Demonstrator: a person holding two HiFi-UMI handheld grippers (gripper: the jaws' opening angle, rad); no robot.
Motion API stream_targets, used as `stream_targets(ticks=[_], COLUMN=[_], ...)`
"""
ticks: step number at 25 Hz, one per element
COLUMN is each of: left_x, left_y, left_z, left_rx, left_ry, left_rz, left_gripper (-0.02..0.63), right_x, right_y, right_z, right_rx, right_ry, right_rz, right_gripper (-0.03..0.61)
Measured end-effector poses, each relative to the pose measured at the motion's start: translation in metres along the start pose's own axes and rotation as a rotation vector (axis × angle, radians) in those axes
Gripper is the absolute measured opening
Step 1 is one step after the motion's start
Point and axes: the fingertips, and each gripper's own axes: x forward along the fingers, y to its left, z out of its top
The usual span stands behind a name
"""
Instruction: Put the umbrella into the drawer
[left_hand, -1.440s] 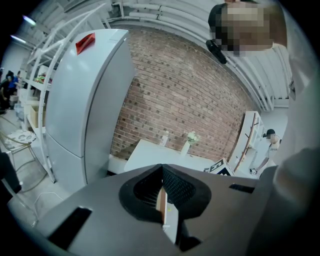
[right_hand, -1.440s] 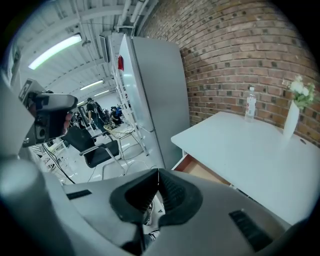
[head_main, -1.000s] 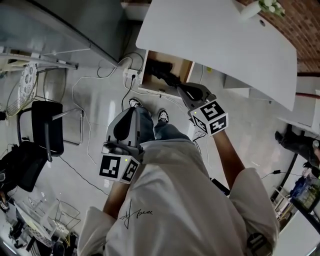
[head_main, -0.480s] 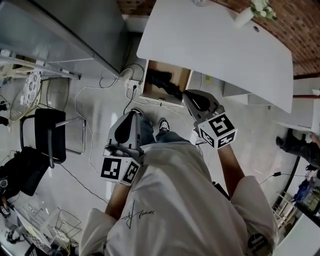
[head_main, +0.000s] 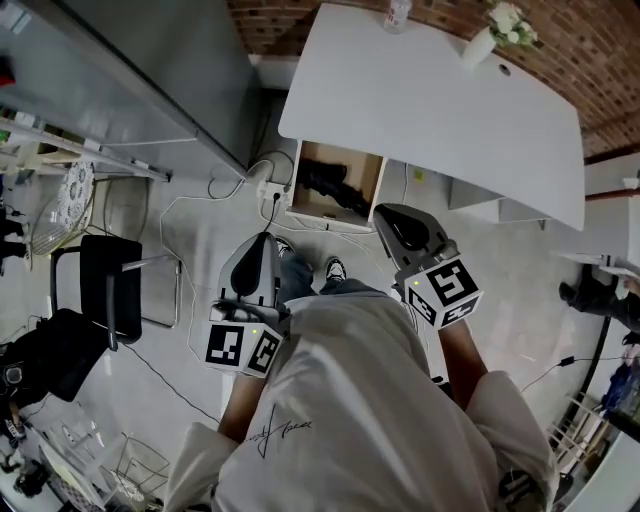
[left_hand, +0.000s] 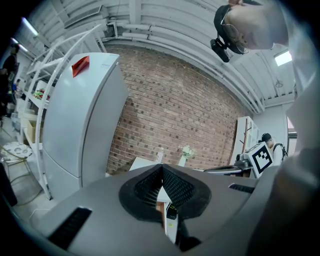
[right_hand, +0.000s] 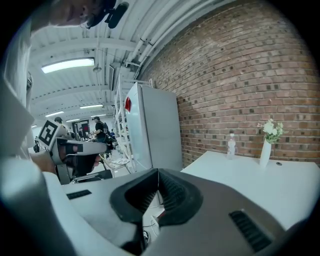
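Observation:
A black folded umbrella (head_main: 333, 188) lies inside the open wooden drawer (head_main: 301, 196) under the white table (head_main: 430, 100). My right gripper (head_main: 386, 213) hangs just in front of the drawer's right corner, clear of the umbrella, jaws shut and empty; its own view shows the gripper (right_hand: 157, 173) with pads together above the table edge. My left gripper (head_main: 262, 240) is held further back over the person's legs, also shut with nothing in it; in its own view the gripper (left_hand: 161, 168) points at the table and brick wall.
A tall grey fridge (head_main: 130, 70) stands left of the table. A power strip with cables (head_main: 265, 188) lies on the floor beside the drawer. A black chair (head_main: 110, 285) is at the left. A vase with flowers (head_main: 482, 40) and a bottle (head_main: 397, 12) stand on the table.
My right gripper has drawn back from the umbrella's end and risen, still shut; the umbrella stays in the drawer. The left gripper has lifted slightly.

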Motion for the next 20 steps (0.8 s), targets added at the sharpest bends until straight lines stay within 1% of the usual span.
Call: stream_targets(ticks=[8,14,20], left_x=[-0.01,-0.016,-0.013], left_y=[-0.006,-0.011,-0.019], left_z=[0.004,0.003,0.001], left_rx=[0.035,0.041,0.041], left_ry=[-0.027,-0.038,-0.033], left_rz=[-0.014,-0.007,-0.015], left_gripper=[0.009,0.009,0.009], right_x=[-0.015,-0.022,-0.025], right_y=[0.016,0.016,0.016], right_z=[-0.001,-0.001,-0.002], right_rx=[0.008,-0.024,-0.015], right_ry=[-0.037,-0.034,-0.026], right_rz=[-0.041,-0.09,-0.079], right_gripper=[0.018,0.017,0.017])
